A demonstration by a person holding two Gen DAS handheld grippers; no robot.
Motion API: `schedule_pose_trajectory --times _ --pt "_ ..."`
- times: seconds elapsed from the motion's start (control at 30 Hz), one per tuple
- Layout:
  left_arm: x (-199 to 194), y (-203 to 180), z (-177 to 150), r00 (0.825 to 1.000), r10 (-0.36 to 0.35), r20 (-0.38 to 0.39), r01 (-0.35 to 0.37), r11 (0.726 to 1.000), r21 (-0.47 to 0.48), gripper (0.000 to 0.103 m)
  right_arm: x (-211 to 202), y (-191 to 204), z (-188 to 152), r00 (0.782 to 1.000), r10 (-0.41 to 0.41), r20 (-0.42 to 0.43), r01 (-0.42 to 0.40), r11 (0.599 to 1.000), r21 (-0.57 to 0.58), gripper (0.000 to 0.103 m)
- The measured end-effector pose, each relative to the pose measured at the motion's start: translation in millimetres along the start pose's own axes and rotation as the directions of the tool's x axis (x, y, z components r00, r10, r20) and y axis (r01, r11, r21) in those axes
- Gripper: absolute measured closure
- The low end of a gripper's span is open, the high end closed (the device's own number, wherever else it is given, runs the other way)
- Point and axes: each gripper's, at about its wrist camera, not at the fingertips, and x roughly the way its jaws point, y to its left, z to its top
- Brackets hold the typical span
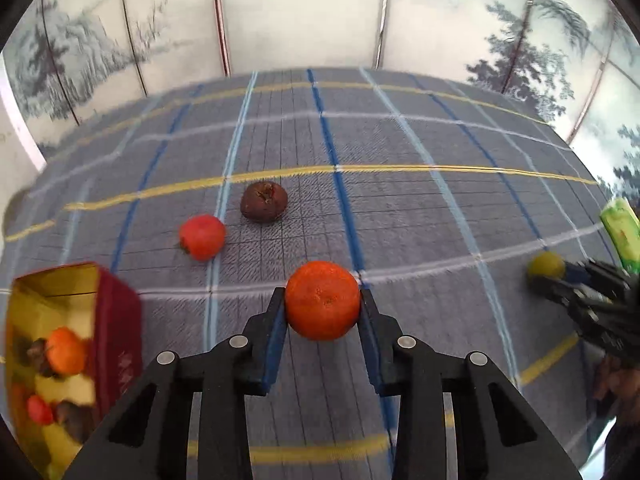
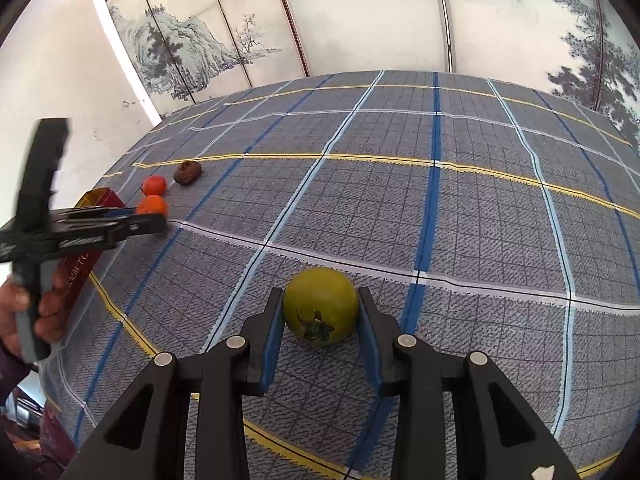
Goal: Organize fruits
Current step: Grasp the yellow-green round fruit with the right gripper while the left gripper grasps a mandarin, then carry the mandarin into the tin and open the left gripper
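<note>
1. Left wrist view is showing the left gripper (image 1: pixel 322 300) clenching an orange fruit (image 1: pixel 322 300), with both blue pads pressing its sides just above the plaid tablecloth (image 1: pixel 400 208).
2. Beyond it, a red fruit (image 1: pixel 202 237) is lying to the far left, and a dark brown fruit (image 1: pixel 263 201) is sitting just beside it, a little farther away; the 2 are apart, not touching.
3. At the near left edge, a box (image 1: pixel 114 332) with dark red outside and gold lining is standing open, holding several fruits, among them an orange one and a small red one.
4. At the right edge, the other gripper is reaching in, blurred, with a green fruit at its tips and a pale green package (image 1: pixel 622 236) lying behind it.
5. Right wrist view is showing the right gripper (image 2: pixel 320 306) grasping a green fruit (image 2: pixel 320 306), its dark stem star facing the camera, with the pads closing on both sides and the fruit resting on the cloth.
6. Far to the left in this view, the left gripper is holding the orange fruit beside the red box, and a hand (image 2: pixel 24 312) is gripping its handle.
7. A painted folding screen (image 2: pixel 360 16) is standing behind the table's far edge.
</note>
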Motion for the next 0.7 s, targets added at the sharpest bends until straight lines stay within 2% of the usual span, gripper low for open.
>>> schedule_pose_trajectory --times 0.17,0.33,0.7 --pt "-48 -8 -19 0.998 0.014 0.056 -0.015 1.000 0.016 0.068 0 0 0 1.000 -0.013 -0.002 0.013 1.000 -0.004 0.070" --pt "-79 -6 -35 0.996 0.030 0.085 -0.033 0.999 0.025 0.068 1 4 0 0.999 -0.035 -0.005 0.035 0.999 -0.019 0.070" --pt "-105 29 -68 0.993 0.073 0.090 -0.069 0.997 -0.043 0.067 1 5 0 0.999 -0.040 -0.007 0.040 0.999 -0.020 0.070"
